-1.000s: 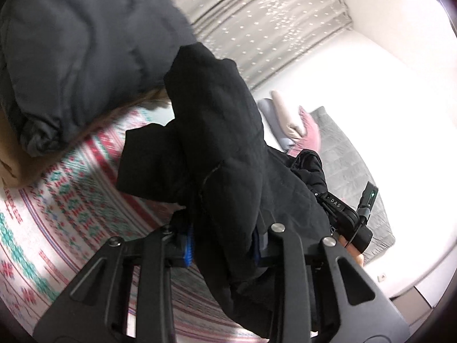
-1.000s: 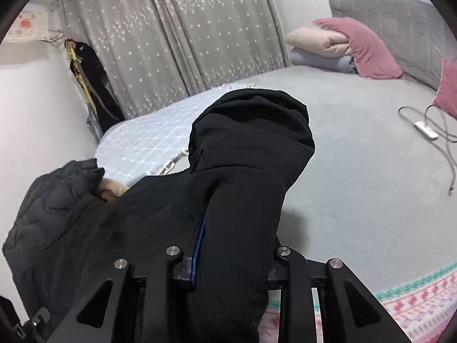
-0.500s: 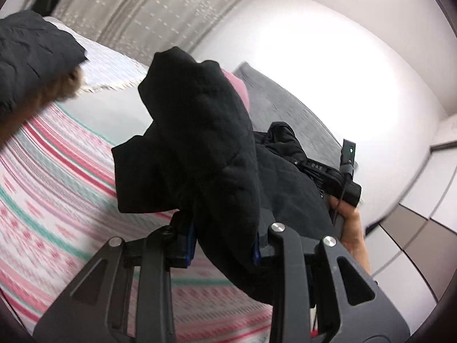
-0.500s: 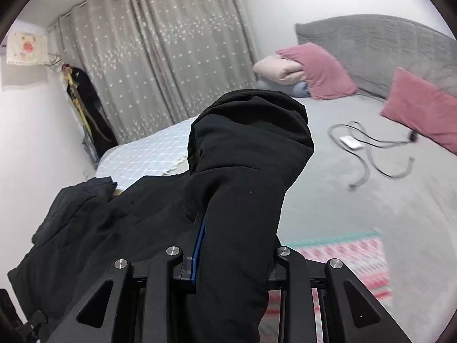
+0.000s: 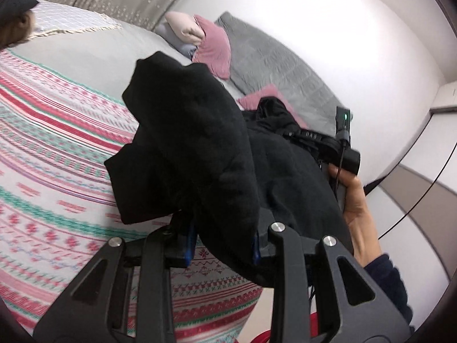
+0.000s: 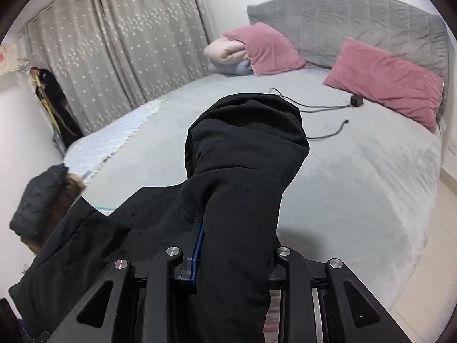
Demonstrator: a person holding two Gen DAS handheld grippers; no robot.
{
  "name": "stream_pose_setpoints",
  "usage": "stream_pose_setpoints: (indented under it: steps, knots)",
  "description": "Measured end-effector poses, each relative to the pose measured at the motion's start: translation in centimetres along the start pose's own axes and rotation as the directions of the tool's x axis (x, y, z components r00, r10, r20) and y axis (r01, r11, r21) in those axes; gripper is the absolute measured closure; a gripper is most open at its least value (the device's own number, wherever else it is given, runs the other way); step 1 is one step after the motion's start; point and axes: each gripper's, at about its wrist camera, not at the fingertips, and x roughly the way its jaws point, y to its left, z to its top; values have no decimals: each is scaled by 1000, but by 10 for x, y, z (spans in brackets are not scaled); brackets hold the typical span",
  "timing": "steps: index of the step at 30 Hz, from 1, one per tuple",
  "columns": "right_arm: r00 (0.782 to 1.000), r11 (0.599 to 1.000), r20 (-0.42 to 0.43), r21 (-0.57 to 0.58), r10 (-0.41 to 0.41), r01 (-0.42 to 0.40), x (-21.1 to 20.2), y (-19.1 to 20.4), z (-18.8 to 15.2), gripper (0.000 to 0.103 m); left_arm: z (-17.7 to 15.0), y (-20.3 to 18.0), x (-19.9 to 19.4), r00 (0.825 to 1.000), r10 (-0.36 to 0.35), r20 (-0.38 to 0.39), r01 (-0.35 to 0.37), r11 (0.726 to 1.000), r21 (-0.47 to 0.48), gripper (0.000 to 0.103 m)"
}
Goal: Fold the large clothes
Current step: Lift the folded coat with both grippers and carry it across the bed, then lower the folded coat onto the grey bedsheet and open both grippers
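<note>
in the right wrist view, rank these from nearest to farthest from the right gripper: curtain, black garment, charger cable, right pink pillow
1. black garment, clamped in the right gripper, bunched up just ahead.
2. charger cable, on the grey bed past the garment, centre right.
3. right pink pillow, against the headboard, far right.
4. curtain, behind the bed's far side, upper left.

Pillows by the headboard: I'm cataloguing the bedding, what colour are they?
Pink pillows, clearest in the right wrist view.
</note>
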Motion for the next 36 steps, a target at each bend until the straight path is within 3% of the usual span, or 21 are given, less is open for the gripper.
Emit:
stream_pose_setpoints:
  steps: [8,12,16,19,21,25,26,28,31,33,36]
  knots:
    - [998,997,-48,-59,47,-50,57,-52,1,73,-51,-9,54,994,-16,-112,20,999,38,71]
    - [992,999,-119,-13,39,-41,97,-85,-23,67,-81,-4,66,979,-23,-202,30,999,32,70]
    - [992,996,-119,77,-34,44,108,-113,-43,44,-73,-3,53,978,-50,-204,57,998,29,67]
    - [981,978,-54,90,-185,189,80,-111,-36,37,-61,6,38,969,-52,-240,55,998,4,65]
    - [967,958,-5,131,-256,254,50,-107,-34,37,-61,1,11,972,-62,-225,72,997,37,67]
    - [979,979,77,89,-189,182,-11,-68,-56,41,-41,-16,-54,994,-82,-73,94,977,193,68]
    - [978,981,83,59,-191,186,-22,-54,-64,45,-31,-22,-66,995,-90,-40,96,971,218,68]
    - [982,985,67,19,-174,173,-38,-27,-85,66,-6,-31,-70,997,-71,-24,75,964,256,67]
    - [992,991,26,47,-124,122,-50,-1,-116,69,26,-44,-38,993,-44,-108,75,950,302,67]
    - [992,990,6,56,-127,126,-52,9,-125,69,30,-43,0,977,-30,-212,101,938,333,67]
    - [989,987,-28,74,-143,145,-47,17,-140,69,27,-32,59,953,90,-291,29,925,380,67]
